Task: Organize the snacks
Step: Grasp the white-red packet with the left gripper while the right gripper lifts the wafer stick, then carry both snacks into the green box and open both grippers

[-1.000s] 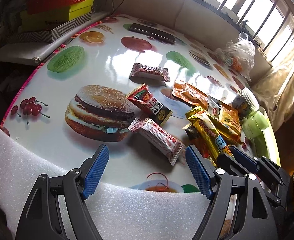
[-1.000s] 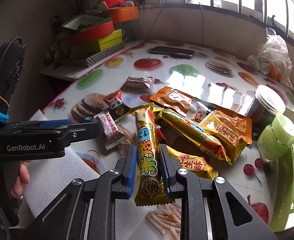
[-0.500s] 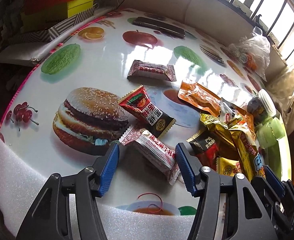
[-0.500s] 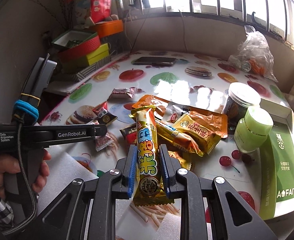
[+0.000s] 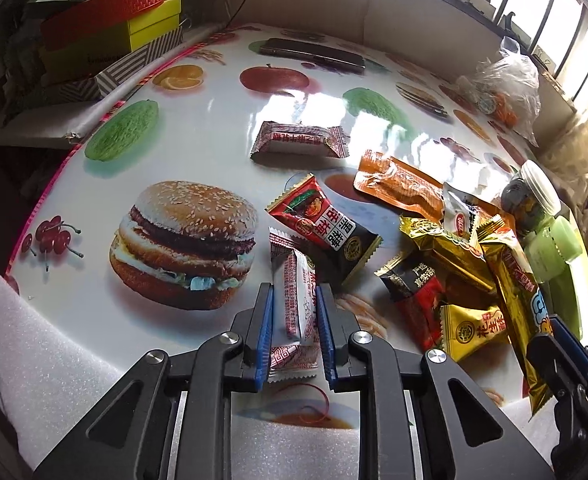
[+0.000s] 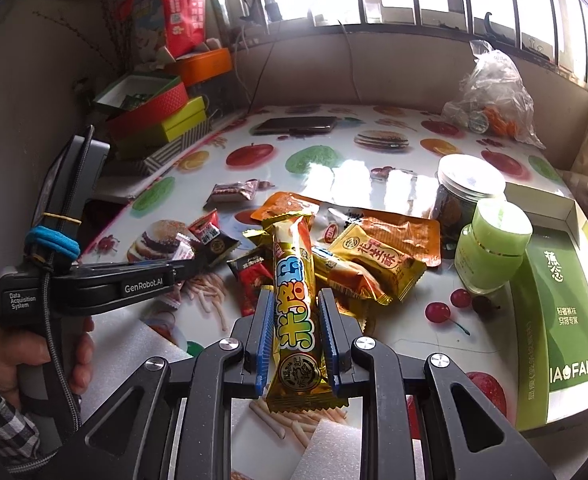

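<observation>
Between our left gripper's (image 5: 294, 330) blue pads sits a white-and-red snack packet (image 5: 294, 300); the jaws have just been closing and now pinch it, just beside the red-and-black packet (image 5: 326, 228). Our right gripper (image 6: 296, 338) pinches a long yellow snack bar (image 6: 294, 300) above the snack pile (image 6: 358, 256). Beyond lie a brown packet (image 5: 300, 140) alone on open tablecloth (image 5: 214, 128), a phone (image 5: 314, 54) near the far edge, and jars (image 6: 490, 252) beside a green box (image 6: 562, 320) at the right edge.
</observation>
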A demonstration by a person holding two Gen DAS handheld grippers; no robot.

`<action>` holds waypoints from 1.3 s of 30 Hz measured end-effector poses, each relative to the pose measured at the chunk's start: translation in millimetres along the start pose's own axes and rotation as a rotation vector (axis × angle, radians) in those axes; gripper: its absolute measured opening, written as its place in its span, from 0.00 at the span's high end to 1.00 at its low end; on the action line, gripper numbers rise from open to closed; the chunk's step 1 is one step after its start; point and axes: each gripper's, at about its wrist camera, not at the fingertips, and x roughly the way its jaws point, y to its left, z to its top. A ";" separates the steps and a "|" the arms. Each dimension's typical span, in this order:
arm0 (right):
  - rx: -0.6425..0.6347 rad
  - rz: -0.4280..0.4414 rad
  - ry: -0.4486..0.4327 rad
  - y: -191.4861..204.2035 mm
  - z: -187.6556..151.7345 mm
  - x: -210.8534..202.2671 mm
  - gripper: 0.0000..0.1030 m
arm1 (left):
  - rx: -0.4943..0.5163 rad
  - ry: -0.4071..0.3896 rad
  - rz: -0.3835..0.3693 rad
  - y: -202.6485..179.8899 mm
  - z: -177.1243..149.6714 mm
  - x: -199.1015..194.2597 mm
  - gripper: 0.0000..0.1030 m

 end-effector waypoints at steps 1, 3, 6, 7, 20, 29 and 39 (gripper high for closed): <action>0.004 0.000 -0.002 -0.8 0.1 -0.1 0.79 | 0.004 -0.005 0.003 0.1 -0.8 -1.1 0.79; 0.012 -0.001 -0.005 -2.5 -0.2 -1.1 0.79 | 0.007 -0.005 -0.006 -0.3 -1.9 -4.2 0.79; 0.024 0.000 -0.016 -3.3 0.6 -4.4 0.79 | 0.018 -0.029 -0.024 -4.5 -3.5 -15.3 0.79; 0.026 -0.001 -0.022 -3.6 1.1 -6.0 0.79 | 0.023 -0.038 -0.031 -6.7 -3.4 -19.6 0.79; 0.105 -0.060 -0.121 -33.2 10.8 -50.2 0.79 | 0.106 -0.102 -0.215 -65.8 12.3 -62.0 0.79; 0.171 -0.156 -0.176 -75.9 16.4 -80.4 0.79 | 0.193 -0.125 -0.329 -130.4 28.9 -70.4 0.79; 0.263 -0.252 -0.189 -127.0 10.6 -98.6 0.79 | 0.284 -0.088 -0.432 -200.0 37.2 -59.8 0.79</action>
